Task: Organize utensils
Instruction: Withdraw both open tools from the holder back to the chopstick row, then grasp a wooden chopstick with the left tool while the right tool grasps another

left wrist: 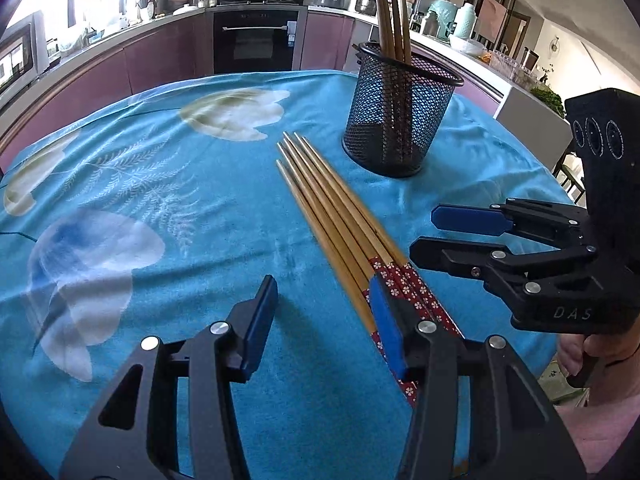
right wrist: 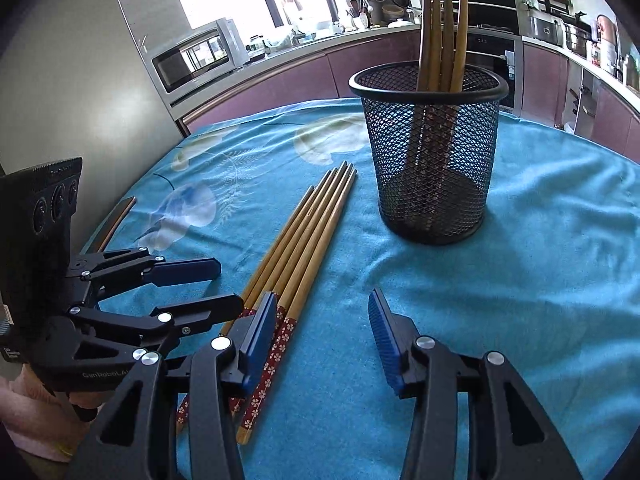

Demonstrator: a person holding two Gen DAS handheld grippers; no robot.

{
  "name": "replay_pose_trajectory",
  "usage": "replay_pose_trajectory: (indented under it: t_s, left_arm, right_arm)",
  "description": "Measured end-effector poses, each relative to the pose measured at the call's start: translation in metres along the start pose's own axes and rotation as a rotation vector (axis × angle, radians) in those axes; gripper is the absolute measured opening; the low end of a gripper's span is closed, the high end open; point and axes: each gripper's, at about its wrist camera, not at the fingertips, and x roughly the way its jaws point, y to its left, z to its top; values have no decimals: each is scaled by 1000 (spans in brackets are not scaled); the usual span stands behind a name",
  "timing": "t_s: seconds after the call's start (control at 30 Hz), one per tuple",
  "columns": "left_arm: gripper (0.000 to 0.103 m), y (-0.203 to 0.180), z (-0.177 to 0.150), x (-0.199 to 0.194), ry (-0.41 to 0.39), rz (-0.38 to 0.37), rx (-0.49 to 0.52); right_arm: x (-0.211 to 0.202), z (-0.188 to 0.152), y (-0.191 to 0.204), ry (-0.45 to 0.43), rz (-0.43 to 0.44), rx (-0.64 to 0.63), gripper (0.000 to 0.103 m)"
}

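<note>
left gripper (left wrist: 324, 316) empty | mesh cup (left wrist: 400, 120): upright chopsticks (left wrist: 394, 20)

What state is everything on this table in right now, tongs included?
Loose chopsticks: lying flat in a bundle on the cloth, not gripped.
Mesh holder: upright, partly filled.
Chopsticks in holder: standing, tips up.
Left gripper: open, nothing held; one finger in front of the patterned chopstick ends.
Right gripper: open, nothing held.
Tablecloth: spread out, slightly wrinkled.
</note>
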Motion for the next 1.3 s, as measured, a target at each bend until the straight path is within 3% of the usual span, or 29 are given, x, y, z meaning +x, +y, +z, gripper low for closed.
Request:
replay_pose_trajectory:
  t_s: [0.4,0.77,1.03,1.3]
  left_arm:
    - [49,3,0,2,0,37,11]
    - [35,10,2,2,8,47,-8]
    - [33,12,4,3,10,44,-21]
    - [33,13,5,4,10,39,-27]
  right_arm:
    - [1,-1,-1,1,-4,-6,45]
    - [4,-1,5,7,-34,-40,45]
    - [11,0,11,19,-72,-74,45]
    - [12,1,8,35,-104,-89,33]
